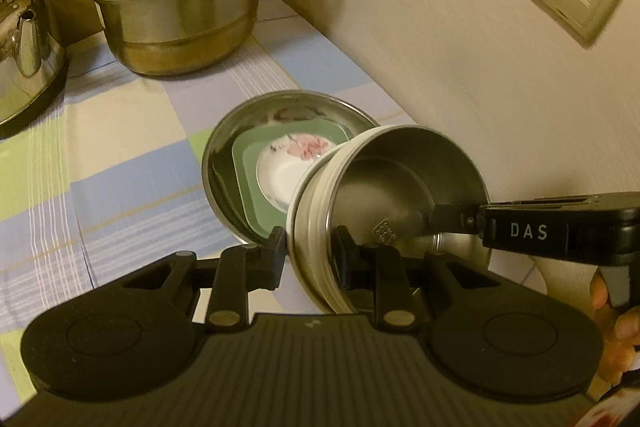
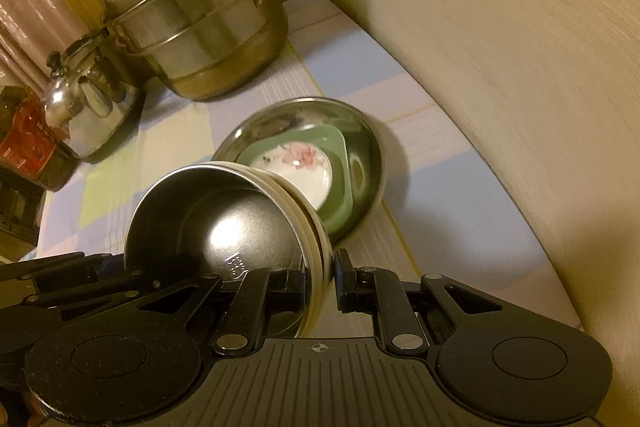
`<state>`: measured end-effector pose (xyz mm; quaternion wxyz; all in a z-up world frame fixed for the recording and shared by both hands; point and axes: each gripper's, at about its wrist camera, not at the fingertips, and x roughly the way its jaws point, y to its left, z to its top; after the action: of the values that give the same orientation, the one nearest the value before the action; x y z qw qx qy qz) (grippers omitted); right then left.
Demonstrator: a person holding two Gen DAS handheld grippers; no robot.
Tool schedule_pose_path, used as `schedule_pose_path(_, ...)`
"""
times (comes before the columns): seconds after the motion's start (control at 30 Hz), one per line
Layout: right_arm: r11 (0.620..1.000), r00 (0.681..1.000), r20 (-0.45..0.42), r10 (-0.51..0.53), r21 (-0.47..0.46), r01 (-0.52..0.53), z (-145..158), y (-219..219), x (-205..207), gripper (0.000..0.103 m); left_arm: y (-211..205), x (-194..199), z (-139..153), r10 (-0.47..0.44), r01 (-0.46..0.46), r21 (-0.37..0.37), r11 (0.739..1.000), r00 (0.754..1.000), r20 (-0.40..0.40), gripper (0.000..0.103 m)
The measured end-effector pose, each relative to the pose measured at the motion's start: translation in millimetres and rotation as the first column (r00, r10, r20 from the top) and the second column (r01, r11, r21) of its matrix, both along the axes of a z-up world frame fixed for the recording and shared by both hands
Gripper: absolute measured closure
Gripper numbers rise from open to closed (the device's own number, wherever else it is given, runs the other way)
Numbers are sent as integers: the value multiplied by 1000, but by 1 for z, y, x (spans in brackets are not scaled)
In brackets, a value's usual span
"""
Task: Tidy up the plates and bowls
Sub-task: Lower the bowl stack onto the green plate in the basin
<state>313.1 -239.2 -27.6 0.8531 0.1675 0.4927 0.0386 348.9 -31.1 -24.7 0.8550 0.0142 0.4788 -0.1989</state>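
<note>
Brushed metal bowl (image 1: 400, 179), glossy steel steamer pot (image 1: 180, 7), checked cloth (image 1: 100, 155)

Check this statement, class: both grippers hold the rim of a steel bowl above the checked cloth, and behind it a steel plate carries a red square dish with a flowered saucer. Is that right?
Not quite. The square dish is green, not red, as the left wrist view shows. The rest holds: the left gripper and right gripper pinch the steel bowl, and the steel plate carries the dish and flowered saucer.
</note>
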Motion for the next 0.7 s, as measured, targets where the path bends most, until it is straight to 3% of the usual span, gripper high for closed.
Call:
schedule_pose_path(0.4, 1000, 999, -36, 24, -16, -24, -9, 1, 73, 89, 8, 70, -4, 41, -41, 9, 999, 999, -36, 80)
schedule_pose_path(0.7, 999, 991, -127, 41, -8, -42, -21, -3, 121, 89, 6, 114, -16, 51, -50, 15, 999, 993, -106, 80)
